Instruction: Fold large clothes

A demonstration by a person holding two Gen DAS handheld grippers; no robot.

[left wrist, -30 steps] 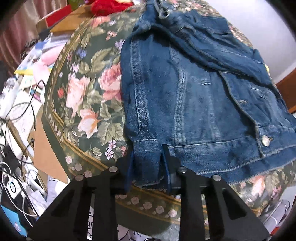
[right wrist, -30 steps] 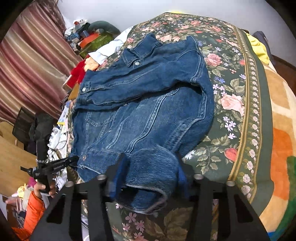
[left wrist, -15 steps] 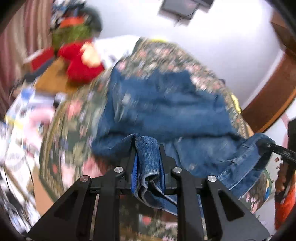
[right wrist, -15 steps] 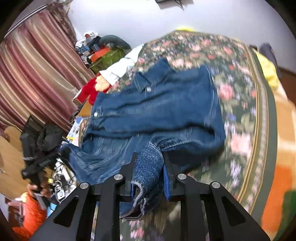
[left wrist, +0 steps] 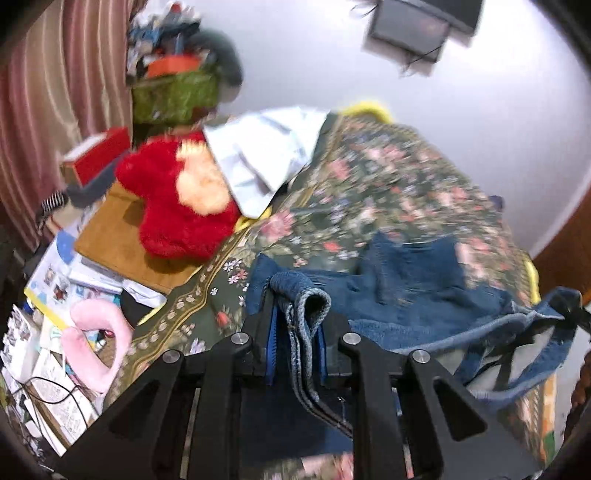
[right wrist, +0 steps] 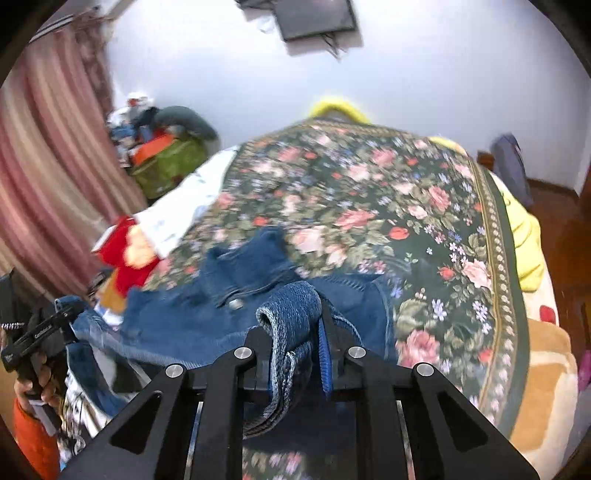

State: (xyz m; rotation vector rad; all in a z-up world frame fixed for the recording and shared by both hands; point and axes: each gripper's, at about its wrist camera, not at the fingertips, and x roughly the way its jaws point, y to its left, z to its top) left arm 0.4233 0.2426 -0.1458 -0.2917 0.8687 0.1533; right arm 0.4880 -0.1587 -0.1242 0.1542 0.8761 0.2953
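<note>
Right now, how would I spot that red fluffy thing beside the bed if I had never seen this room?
Find the bed under the dark floral bedspread, then look off its side toward the striped curtain. There, on a brown board next to a pale folded cloth, lies the red plush toy. It is the only bright red furry thing there, with a peach patch on it.

Floral bedspread (right wrist: 388, 206) covers the bed, frame centre. Red plush toy (left wrist: 173, 206) at centre left, white cloth (left wrist: 266, 155) overlapping its right edge. Green bag (left wrist: 173, 96) upper left, beside striped curtain (right wrist: 44, 177). Pink neck pillow (left wrist: 99, 343) lower left among papers and cables. Dark screen (right wrist: 314, 18) on wall, top. Yellow blanket (right wrist: 524, 236) at right edge.
</note>
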